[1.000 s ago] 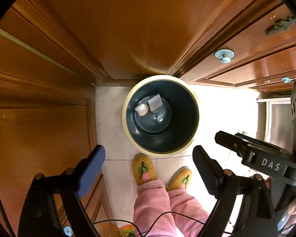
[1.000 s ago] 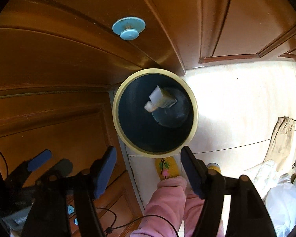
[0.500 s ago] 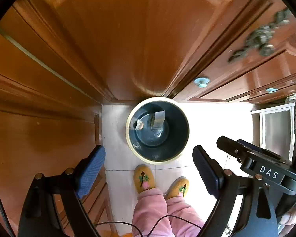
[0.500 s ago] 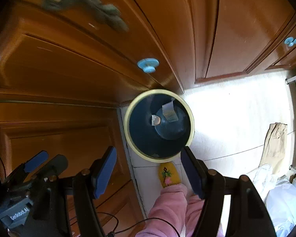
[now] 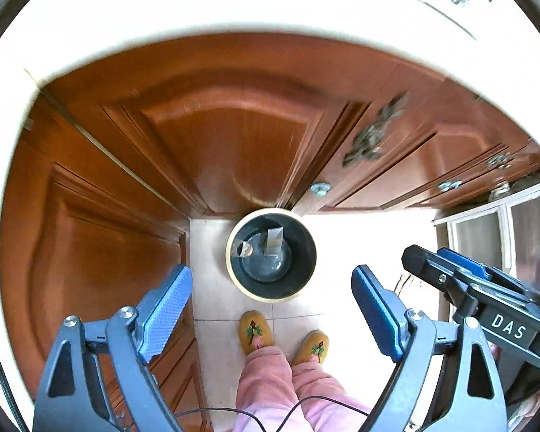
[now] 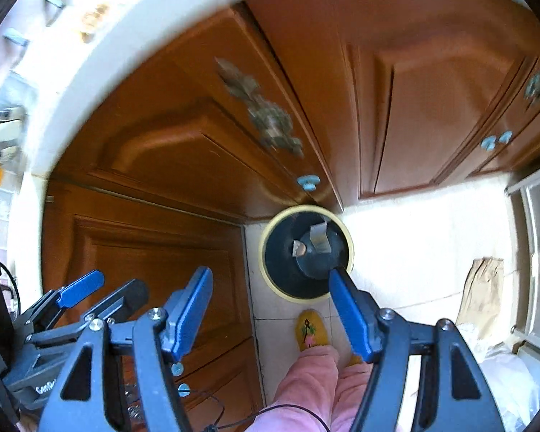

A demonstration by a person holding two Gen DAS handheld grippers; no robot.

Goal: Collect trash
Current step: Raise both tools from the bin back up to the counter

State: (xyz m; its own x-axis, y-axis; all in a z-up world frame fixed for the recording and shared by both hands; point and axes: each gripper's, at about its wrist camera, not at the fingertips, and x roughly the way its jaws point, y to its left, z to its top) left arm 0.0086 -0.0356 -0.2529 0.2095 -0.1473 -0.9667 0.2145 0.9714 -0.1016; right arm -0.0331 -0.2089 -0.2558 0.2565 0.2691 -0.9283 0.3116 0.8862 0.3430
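Note:
A dark round bin with a pale rim [image 5: 230, 252] [image 6: 262, 252] stands on the tiled floor in the corner of the wooden cabinets, far below both grippers. Inside it lie a folded silvery wrapper [image 5: 273, 241] [image 6: 319, 240] and a small crumpled piece [image 5: 245, 249] [image 6: 298, 249]. My left gripper [image 5: 271, 311] is open with nothing between its blue pads. In its view the right gripper [image 6: 270, 306] is also open and empty, high above the bin; its body shows at the right of the left wrist view.
Brown wooden cabinet doors [image 5: 234, 144] with ornate handles and blue knobs [image 6: 307, 181] rise behind the bin, under a white countertop edge [image 5: 234, 18]. A person's pink trouser legs and yellow slippers [image 5: 255, 331] stand before the bin. A paper bag [image 6: 480, 288] and white plastic lie right.
Both grippers have risen well above the bin, which now looks much smaller. The countertop edge has come into view at the top. Both stay open and empty.

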